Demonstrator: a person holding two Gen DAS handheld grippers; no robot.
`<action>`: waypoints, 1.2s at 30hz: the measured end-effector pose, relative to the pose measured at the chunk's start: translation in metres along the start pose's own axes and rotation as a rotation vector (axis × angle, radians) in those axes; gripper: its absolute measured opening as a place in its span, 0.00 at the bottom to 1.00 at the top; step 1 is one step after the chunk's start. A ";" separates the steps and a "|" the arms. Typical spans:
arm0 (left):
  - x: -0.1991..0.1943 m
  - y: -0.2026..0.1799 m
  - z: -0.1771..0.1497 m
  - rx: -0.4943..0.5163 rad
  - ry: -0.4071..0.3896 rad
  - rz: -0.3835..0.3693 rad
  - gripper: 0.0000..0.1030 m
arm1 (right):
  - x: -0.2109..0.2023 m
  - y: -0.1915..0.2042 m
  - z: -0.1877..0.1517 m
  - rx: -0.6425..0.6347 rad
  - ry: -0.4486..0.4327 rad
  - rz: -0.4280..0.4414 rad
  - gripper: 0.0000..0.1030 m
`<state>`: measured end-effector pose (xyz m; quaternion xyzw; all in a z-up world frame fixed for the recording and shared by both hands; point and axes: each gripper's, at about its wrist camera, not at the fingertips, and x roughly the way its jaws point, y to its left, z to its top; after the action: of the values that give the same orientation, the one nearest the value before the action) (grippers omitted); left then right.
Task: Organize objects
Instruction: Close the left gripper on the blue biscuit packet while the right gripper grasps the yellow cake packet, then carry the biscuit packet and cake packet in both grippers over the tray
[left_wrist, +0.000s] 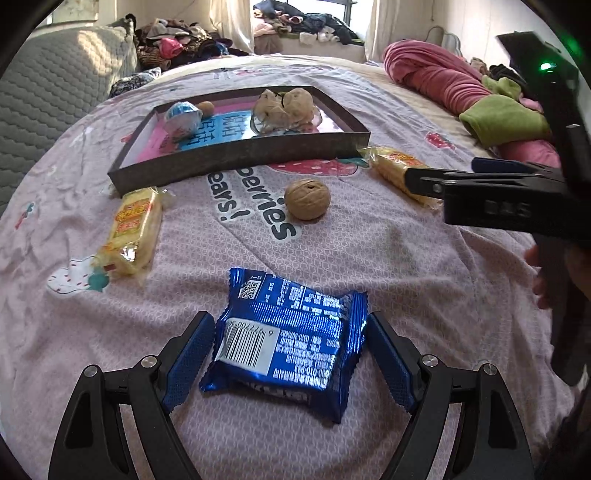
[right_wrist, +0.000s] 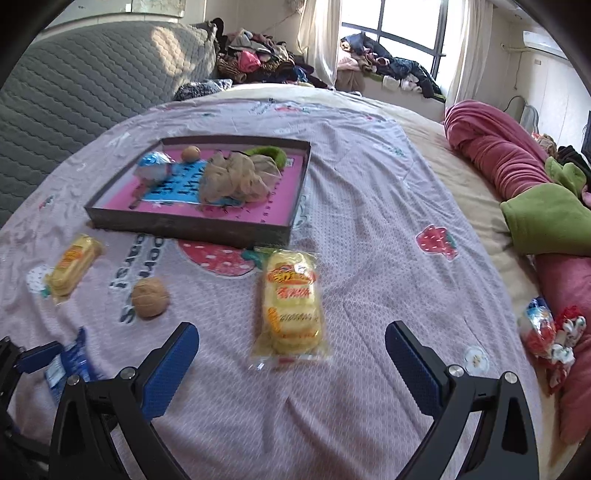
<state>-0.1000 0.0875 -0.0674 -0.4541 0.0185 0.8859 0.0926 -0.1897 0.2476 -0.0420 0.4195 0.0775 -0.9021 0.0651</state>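
A blue snack packet (left_wrist: 288, 343) lies barcode-up on the pink bedsheet, between the fingers of my open left gripper (left_wrist: 291, 354). The pads flank its two edges without squeezing it. My right gripper (right_wrist: 291, 365) is open, and a yellow cake packet (right_wrist: 291, 306) lies on the sheet just ahead of its fingertips. In the left wrist view the right gripper (left_wrist: 417, 182) reaches in over that yellow packet (left_wrist: 395, 166). A walnut (left_wrist: 307, 199) and a second yellow packet (left_wrist: 133, 232) lie loose near the dark tray (left_wrist: 240, 157).
The tray (right_wrist: 184, 225) holds a blue-white wrapped item (right_wrist: 153, 168), a small walnut (right_wrist: 191, 153) and a beige scrunchie (right_wrist: 240, 177). A rolled pink blanket (right_wrist: 495, 147) and green cloth (right_wrist: 546, 218) lie right. A red-white wrapper (right_wrist: 539, 328) sits at the bed's right edge. A grey quilted headboard (right_wrist: 74, 92) stands left.
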 end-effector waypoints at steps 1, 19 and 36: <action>0.001 0.001 0.001 -0.007 -0.002 -0.008 0.82 | 0.008 -0.001 0.002 -0.001 0.012 0.002 0.99; 0.008 0.001 0.004 0.003 0.006 -0.040 0.75 | 0.054 0.001 0.010 0.024 0.087 0.105 0.45; -0.010 0.006 0.001 -0.029 0.005 -0.081 0.58 | -0.011 0.012 -0.018 0.046 0.022 0.178 0.40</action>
<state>-0.0964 0.0804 -0.0591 -0.4581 -0.0122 0.8804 0.1217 -0.1671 0.2397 -0.0464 0.4361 0.0199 -0.8896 0.1343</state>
